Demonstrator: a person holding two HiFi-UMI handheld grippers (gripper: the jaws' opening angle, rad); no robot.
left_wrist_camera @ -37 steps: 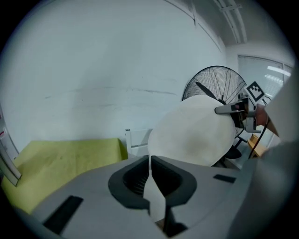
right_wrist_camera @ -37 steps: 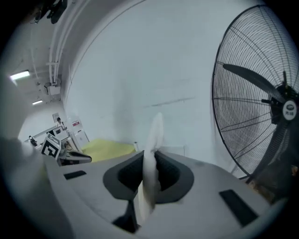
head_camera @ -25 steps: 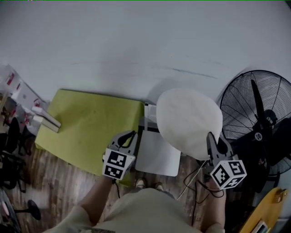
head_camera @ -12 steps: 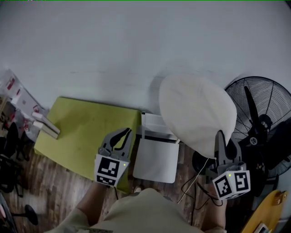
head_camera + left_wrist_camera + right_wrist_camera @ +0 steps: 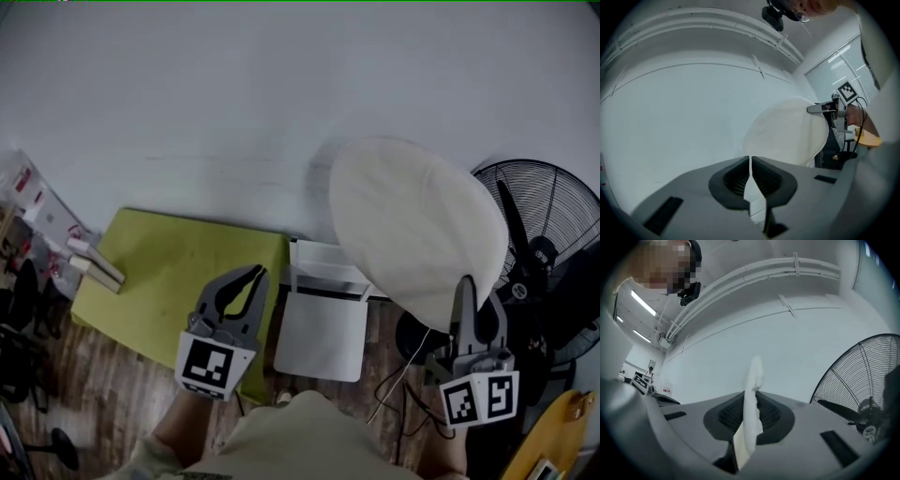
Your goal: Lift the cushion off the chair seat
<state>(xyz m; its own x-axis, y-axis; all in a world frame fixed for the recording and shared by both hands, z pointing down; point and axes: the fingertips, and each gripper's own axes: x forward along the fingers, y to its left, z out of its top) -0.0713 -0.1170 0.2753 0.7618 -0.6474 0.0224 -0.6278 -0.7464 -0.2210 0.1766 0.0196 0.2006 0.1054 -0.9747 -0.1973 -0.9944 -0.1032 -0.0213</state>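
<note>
Cushion [image 5: 412, 230] one, clamped in right gripper [image 5: 466, 292]; chair [image 5: 323, 323] one.

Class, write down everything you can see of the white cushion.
The cushion is off-white, round, flat and thin, fabric by its look. It is held in the air, clear of the white chair seat below, beside the black fan. Only the right gripper touches it, jaws pinching its near rim.
</note>
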